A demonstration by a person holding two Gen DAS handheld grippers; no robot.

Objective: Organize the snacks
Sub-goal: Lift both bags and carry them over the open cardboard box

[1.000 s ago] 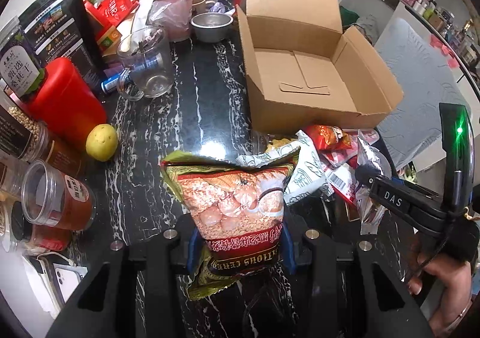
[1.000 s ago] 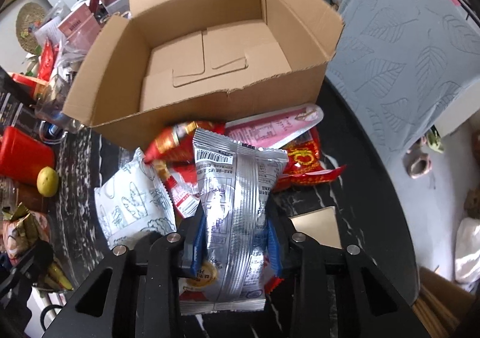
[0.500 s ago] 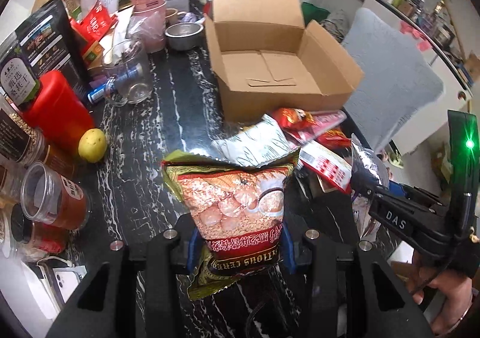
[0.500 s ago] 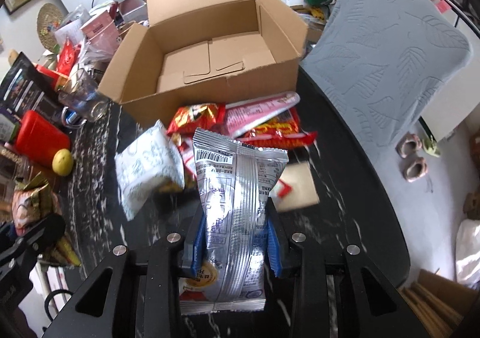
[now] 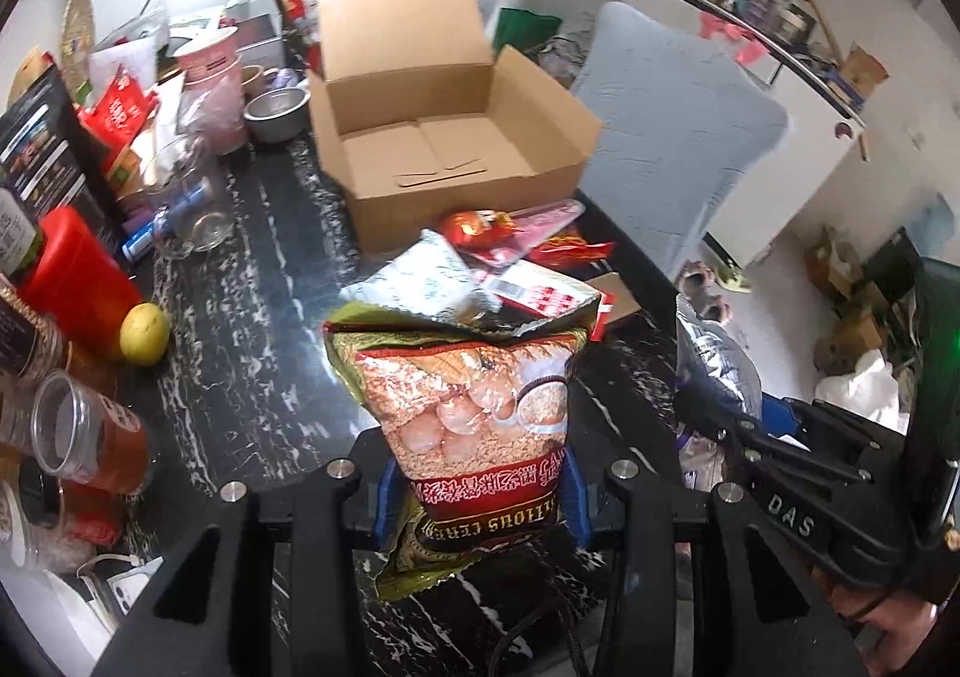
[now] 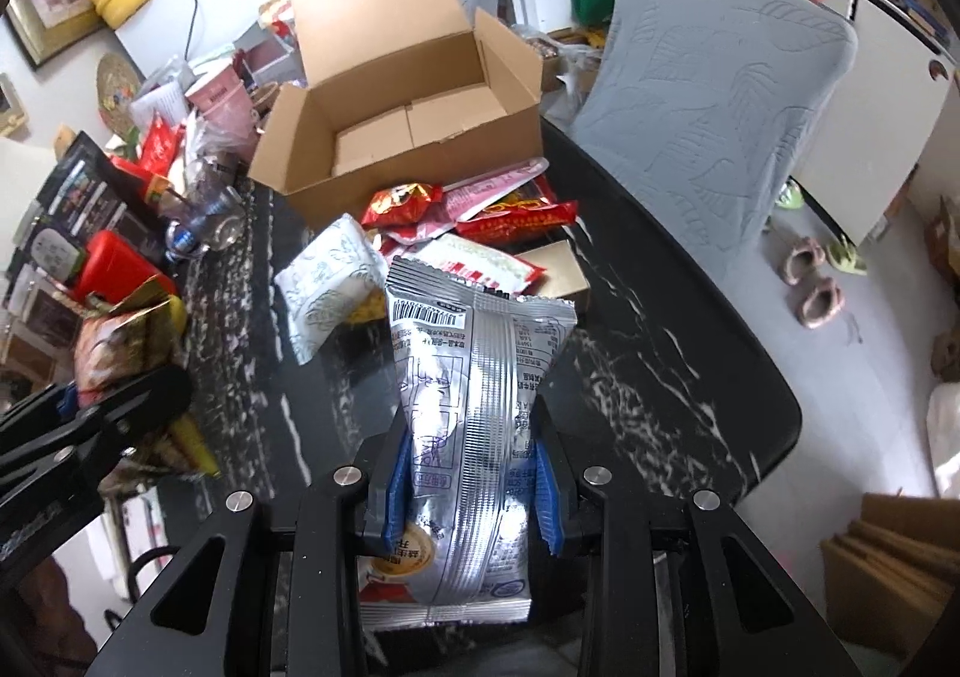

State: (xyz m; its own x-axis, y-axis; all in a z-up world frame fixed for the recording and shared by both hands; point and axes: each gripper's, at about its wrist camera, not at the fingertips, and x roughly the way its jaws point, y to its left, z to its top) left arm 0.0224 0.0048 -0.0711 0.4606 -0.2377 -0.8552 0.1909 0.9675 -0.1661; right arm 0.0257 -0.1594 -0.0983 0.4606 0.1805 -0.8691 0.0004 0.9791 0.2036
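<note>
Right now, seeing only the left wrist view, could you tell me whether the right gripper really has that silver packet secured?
Observer: Yes. The right gripper is shut on the silver packet, with its blue pads pressing both sides of the lower half.
Operator: Thank you. Which face is turned toward its camera?
Observer: The seamed back, with the barcode at the top left.
Operator: Does my cereal bag hide any snack from me?
Observer: A yellow wrapper pokes out beneath the white patterned pouch.
</note>
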